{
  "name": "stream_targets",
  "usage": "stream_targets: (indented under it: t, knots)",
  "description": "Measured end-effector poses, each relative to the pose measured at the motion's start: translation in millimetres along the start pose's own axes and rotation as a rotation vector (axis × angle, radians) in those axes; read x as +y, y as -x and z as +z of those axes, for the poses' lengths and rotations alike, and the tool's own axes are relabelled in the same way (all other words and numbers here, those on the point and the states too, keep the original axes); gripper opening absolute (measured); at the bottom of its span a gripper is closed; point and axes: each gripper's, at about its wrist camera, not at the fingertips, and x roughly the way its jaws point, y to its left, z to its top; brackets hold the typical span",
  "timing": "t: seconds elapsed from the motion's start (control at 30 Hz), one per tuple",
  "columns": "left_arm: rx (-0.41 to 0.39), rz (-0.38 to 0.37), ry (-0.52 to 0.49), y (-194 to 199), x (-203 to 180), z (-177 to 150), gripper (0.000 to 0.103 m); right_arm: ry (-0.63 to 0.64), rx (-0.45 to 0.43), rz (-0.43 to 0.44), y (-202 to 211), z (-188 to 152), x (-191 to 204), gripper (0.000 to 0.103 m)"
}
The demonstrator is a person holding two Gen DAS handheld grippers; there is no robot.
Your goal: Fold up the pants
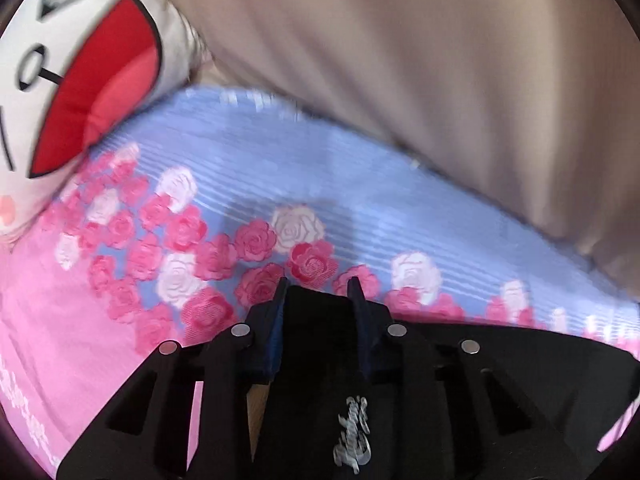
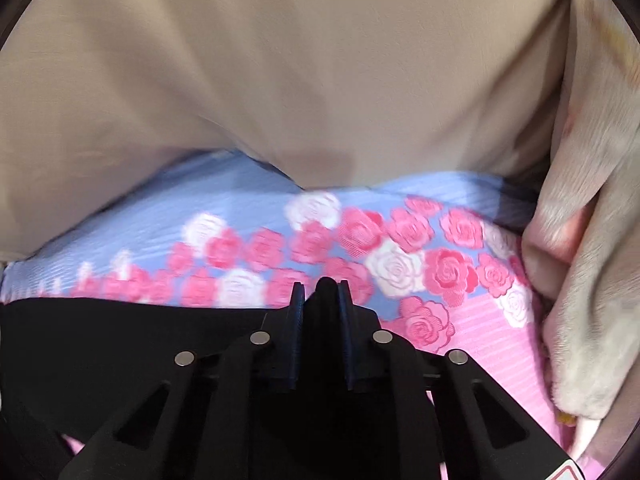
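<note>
The black pants (image 1: 500, 364) hang as a dark sheet of cloth across the bottom of both views, over a bed. My left gripper (image 1: 320, 292) is shut on a fold of the black pants, and a silver script logo (image 1: 350, 432) shows on the cloth between its fingers. My right gripper (image 2: 320, 292) is shut on another fold of the black pants (image 2: 100, 344), which spread to its left. Both grippers hold the cloth a little above the bedsheet.
The bedsheet (image 1: 320, 184) is blue and pink with a rose print (image 2: 400, 248). A beige padded headboard (image 1: 400, 60) fills the back of both views (image 2: 280, 60). A white cartoon-face pillow (image 1: 80, 80) lies at the left. A grey plush blanket (image 2: 592, 240) lies at the right.
</note>
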Motion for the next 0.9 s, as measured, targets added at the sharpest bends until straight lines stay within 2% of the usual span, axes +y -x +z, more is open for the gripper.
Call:
stream_targets:
  t: [0.17, 0.23, 0.27, 0.33, 0.37, 0.4, 0.47, 0.57, 0.6, 0.67, 0.7, 0.73, 0.8, 0.9]
  knots:
    - [-0.139, -0.107, -0.058, 106.0, 1.1, -29.7, 0.026, 0.04, -0.135, 0.08, 84.7, -2.5, 6.6, 0.014]
    - [-0.18, -0.13, -0.089, 149.9, 3.4, -53.6, 0.026, 0.065, -0.181, 0.105, 123.6, -16.6, 7.0, 0.012]
    - [-0.192, -0.132, -0.097, 162.4, 5.8, -60.6, 0.026, 0.077, -0.195, 0.108, 138.9, -24.4, 6.8, 0.007]
    - [-0.218, -0.141, -0.11, 202.1, 18.2, -95.7, 0.026, 0.091, -0.229, 0.096, 172.6, -51.9, -3.3, 0.007]
    - [-0.222, -0.142, -0.11, 212.4, 21.8, -107.6, 0.021, 0.087, -0.24, 0.099, 187.9, -66.2, -10.9, 0.007]
    - [-0.227, -0.107, -0.114, 227.4, 30.2, -130.0, 0.0, 0.082, -0.24, 0.1, 196.5, -77.1, -16.1, 0.007]
    - [-0.211, -0.059, -0.091, 238.7, 49.2, -159.0, 0.0, 0.071, -0.213, 0.075, 209.2, -108.3, -28.0, 0.007]
    - [-0.12, -0.007, -0.062, 231.4, 72.3, -195.6, 0.0, 0.045, -0.142, 0.045, 205.7, -140.1, -46.1, 0.011]
    - [-0.098, -0.019, -0.051, 228.5, 76.0, -204.0, 0.007, 0.025, -0.127, 0.032, 200.0, -150.6, -47.3, 0.015]
    - [-0.039, -0.077, -0.004, 211.9, 80.6, -214.9, 0.037, -0.011, -0.12, 0.024, 194.7, -161.3, -47.5, 0.022]
    - [-0.035, -0.103, 0.018, 206.7, 79.3, -216.5, 0.073, -0.027, -0.124, 0.035, 194.0, -164.5, -47.3, 0.037]
    - [-0.041, -0.133, 0.056, 200.3, 75.6, -216.7, 0.098, -0.043, -0.132, 0.049, 194.3, -167.1, -44.6, 0.051]
    - [-0.033, -0.184, 0.138, 187.8, 69.9, -215.8, 0.098, -0.058, -0.163, 0.068, 197.5, -170.5, -35.2, 0.056]
    - [0.071, -0.293, 0.233, 155.8, 56.1, -208.9, 0.098, -0.064, -0.181, 0.075, 205.9, -179.0, -25.1, 0.062]
